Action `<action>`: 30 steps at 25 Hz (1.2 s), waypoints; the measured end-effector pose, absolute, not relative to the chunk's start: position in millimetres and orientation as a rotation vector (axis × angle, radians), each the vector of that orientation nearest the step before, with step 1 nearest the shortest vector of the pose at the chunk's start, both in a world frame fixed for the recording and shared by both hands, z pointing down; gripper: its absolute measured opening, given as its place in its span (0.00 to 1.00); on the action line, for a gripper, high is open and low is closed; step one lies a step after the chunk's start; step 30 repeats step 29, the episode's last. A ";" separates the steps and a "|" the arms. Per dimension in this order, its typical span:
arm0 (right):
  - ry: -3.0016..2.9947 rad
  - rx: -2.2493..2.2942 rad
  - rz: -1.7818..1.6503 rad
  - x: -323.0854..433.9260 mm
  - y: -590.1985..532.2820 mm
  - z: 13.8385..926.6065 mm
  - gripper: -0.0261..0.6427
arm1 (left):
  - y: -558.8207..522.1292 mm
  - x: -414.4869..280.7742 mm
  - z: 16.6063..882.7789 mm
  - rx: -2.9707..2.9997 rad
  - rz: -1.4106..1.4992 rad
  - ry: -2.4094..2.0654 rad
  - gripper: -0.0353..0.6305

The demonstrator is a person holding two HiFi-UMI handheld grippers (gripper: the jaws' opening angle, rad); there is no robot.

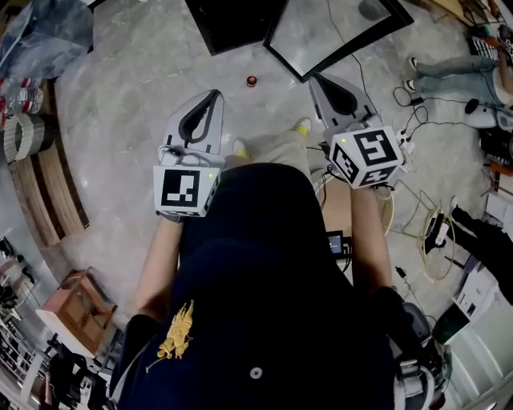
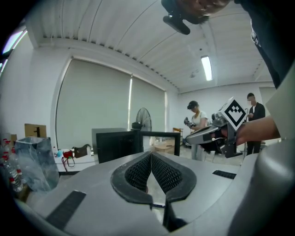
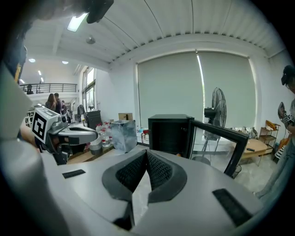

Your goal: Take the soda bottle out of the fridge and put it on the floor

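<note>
The black mini fridge [image 1: 232, 24] stands on the floor ahead with its glass door [image 1: 337, 32] swung open to the right. A small red-topped object [image 1: 252, 81] sits on the floor just in front of it; whether it is the soda bottle I cannot tell. My left gripper [image 1: 218, 93] is shut and empty, pointing at the fridge [image 2: 117, 145]. My right gripper [image 1: 314, 78] is also shut and empty, near the door's edge. In the left gripper view [image 2: 151, 153] and the right gripper view [image 3: 146, 151] the pads meet with nothing between them.
Water bottles [image 1: 20, 100] and a plastic bag [image 1: 48, 32] lie at the left by wooden pallets [image 1: 40, 184]. Cables [image 1: 433, 232] trail over the floor at the right, where a person [image 1: 449, 72] stands. A pedestal fan [image 3: 216, 110] stands behind the fridge door [image 3: 221, 138].
</note>
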State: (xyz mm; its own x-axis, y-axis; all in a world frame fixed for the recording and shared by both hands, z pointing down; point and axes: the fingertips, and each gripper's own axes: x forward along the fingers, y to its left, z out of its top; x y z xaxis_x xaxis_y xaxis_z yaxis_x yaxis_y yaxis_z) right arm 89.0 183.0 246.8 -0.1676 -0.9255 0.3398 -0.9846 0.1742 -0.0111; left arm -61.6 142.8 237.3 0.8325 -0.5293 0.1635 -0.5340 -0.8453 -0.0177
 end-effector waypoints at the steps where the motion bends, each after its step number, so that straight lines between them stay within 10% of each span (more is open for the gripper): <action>1: -2.195 1.843 0.338 88.6 181.9 248.2 0.03 | 140.7 -65.7 240.8 2.972 0.270 -0.870 0.08; 30: -2.124 1.871 0.456 86.8 181.3 284.4 0.03 | 148.1 -86.0 287.6 2.823 0.390 -0.790 0.08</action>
